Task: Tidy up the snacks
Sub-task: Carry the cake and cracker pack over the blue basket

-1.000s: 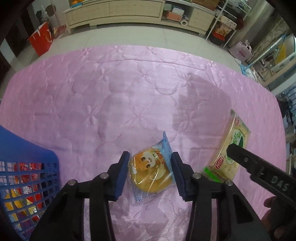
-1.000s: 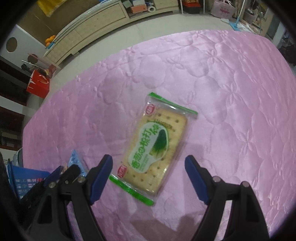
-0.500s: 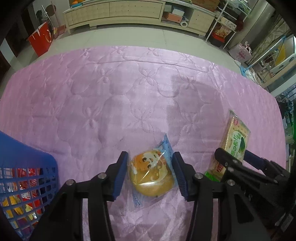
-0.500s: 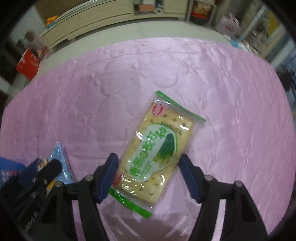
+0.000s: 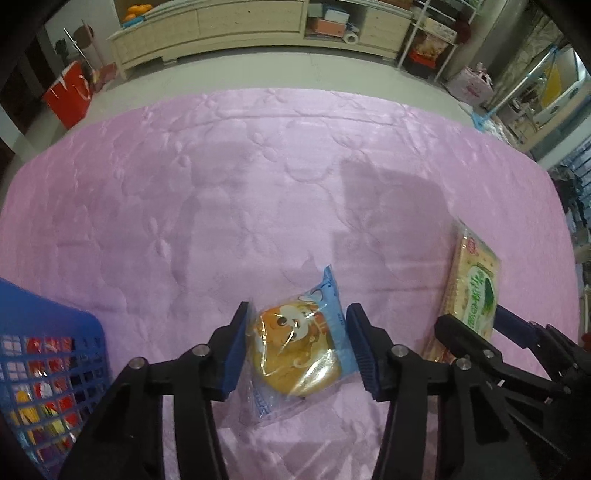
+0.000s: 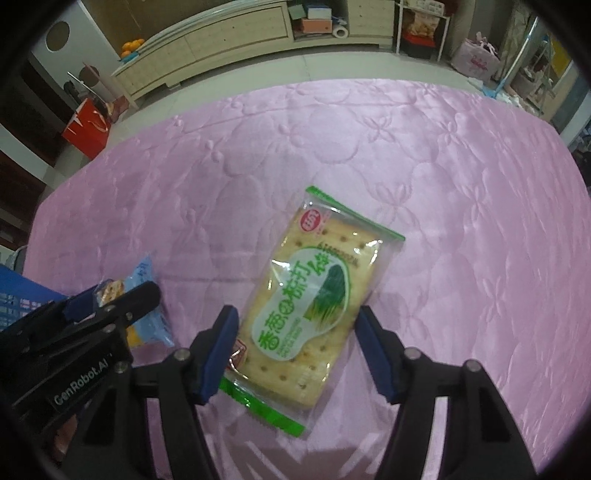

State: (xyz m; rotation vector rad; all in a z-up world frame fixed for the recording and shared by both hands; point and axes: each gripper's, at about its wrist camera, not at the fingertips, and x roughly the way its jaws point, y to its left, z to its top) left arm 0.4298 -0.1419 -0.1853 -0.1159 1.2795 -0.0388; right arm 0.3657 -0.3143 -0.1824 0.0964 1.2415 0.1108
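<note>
A round cake in a blue cartoon wrapper (image 5: 295, 350) lies on the pink quilted cloth (image 5: 258, 177). My left gripper (image 5: 298, 306) points down over it, its blue pads against the wrapper on both sides. To the right lies a flat green-and-white cracker packet (image 6: 317, 295), also seen in the left wrist view (image 5: 476, 280). My right gripper (image 6: 298, 310) straddles it, jaws drawn in to the packet's long edges. The packet lies slightly askew between the pads and flat on the cloth. The two grippers stand side by side, close together.
A blue mesh basket (image 5: 48, 332) holding several colourful packets stands at the lower left, beside my left gripper. Beyond the cloth's far edge are bare floor, a long wooden cabinet (image 5: 240, 22) and a red bag (image 5: 68, 96).
The right gripper's jaws have narrowed from wide apart to the cracker packet's edges, and it has moved closer beside the left gripper. The left jaws eased slightly wider around the cake.
</note>
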